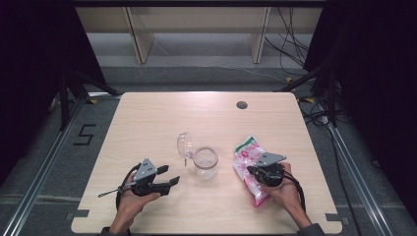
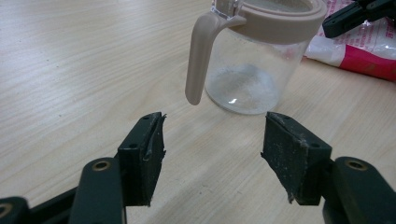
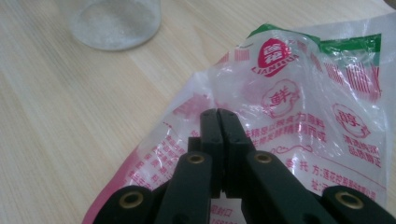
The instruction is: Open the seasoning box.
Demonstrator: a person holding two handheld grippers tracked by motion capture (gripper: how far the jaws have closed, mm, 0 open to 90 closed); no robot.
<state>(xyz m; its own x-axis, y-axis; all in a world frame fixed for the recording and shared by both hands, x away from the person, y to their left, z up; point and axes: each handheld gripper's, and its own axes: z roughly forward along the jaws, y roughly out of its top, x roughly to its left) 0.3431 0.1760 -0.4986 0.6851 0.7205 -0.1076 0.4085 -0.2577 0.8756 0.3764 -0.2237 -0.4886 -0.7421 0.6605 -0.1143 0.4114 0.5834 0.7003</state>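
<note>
High view first: we hold the left gripper [image 1: 169, 176] low on the bench [image 1: 147, 118], at about eight o'clock from the glass jar [image 1: 205, 162], with its jaws spread apart and nothing between them. Left gripper view puts that jar [image 2: 254, 70] just beyond the jaw tips, near but not touching; we see its beige rim, a beige handle hanging down one side, and a little white powder on its bottom. High view also shows the clear lid [image 1: 185, 144] tilted open at the jar's ten o'clock. We keep the right gripper [image 1: 250, 170] at the jar's three o'clock, over the pink and green plastic bag [image 1: 251, 160] lying flat on the bench. Right gripper view has its jaws pressed together above the bag [image 3: 299, 116]; whether they pinch the film we cannot tell.
</note>
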